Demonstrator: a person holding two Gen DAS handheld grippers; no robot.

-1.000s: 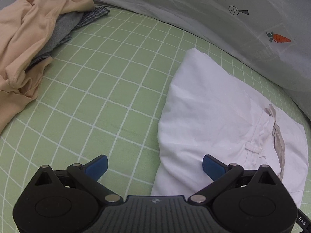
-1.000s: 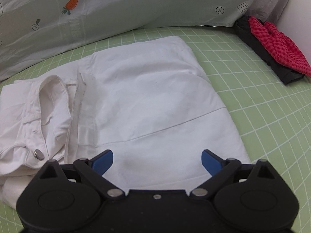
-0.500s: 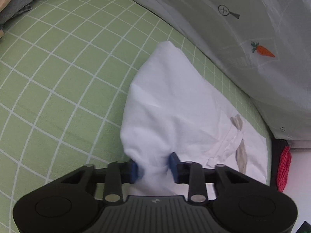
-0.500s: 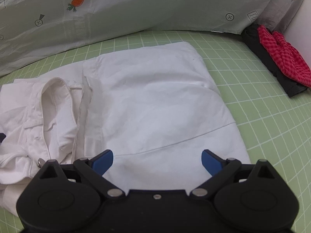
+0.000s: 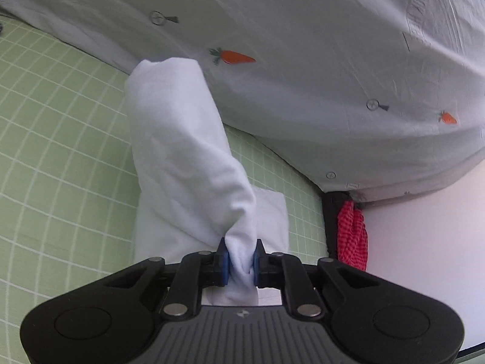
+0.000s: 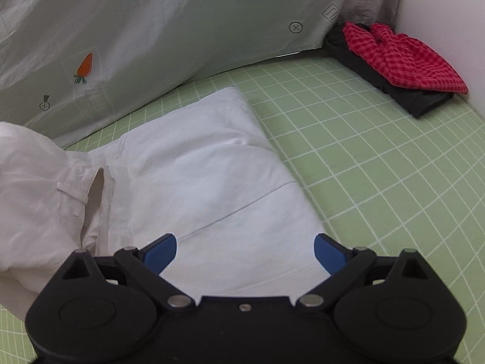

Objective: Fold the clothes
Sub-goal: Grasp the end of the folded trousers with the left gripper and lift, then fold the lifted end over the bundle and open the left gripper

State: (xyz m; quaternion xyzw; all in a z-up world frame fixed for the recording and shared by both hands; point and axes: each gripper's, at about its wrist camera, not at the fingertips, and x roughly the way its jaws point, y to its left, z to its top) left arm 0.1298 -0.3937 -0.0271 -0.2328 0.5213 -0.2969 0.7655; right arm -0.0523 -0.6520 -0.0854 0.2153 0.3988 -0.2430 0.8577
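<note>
1. The left gripper [image 5: 240,261] is clamped on a bunched end of the white garment [image 6: 212,176], and that end is lifted off the mat into a hanging roll while the rest lies flat
2. Judged from this, a fold is in hand: the raised waistband end, at the left of the right wrist view, looks set to be carried over the flat part; the next move calls for laying it down square, edges matched, without dragging the lower layer
3. The right gripper [image 6: 245,250] hovers over the near edge of the flat part, its jaws wide apart and holding nothing
4. The green grid mat [image 6: 379,157] is backed by a carrot-print sheet [image 6: 151,45]; far right, a red checked cloth [image 6: 403,57] sits on a dark folded garment [image 6: 424,103] by a white wall [image 5: 424,227]
</note>
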